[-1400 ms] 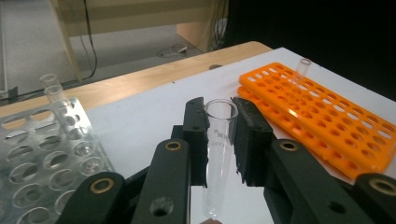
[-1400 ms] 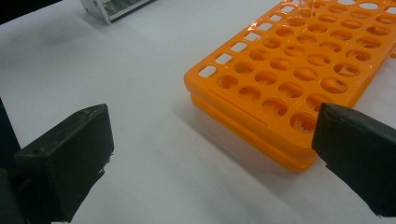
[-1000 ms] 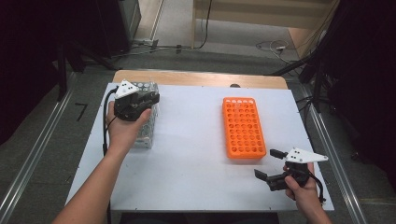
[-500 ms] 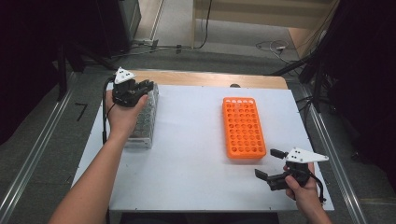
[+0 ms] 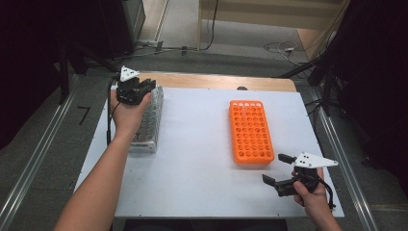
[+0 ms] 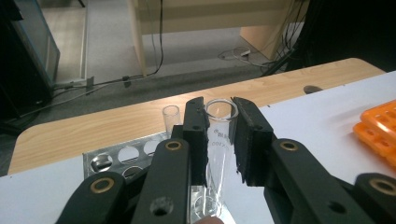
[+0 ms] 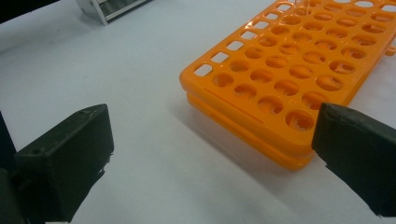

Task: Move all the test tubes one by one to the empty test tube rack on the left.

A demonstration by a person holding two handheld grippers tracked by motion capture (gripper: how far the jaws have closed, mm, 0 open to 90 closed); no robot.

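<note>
table point(image 5: 202, 159) – white, under both tongs | orange rack point(image 5: 250, 131) – just ahead of right tongs point(image 5: 279, 179), which gape wide, empty | metal rack point(image 5: 146, 122) – beneath left tongs point(image 6: 219, 140) | glass tube point(image 6: 218, 154) – clamped between left tongs, bottom still in rack | risk: tilted lift jams tube against hole, slips or cracks
</note>
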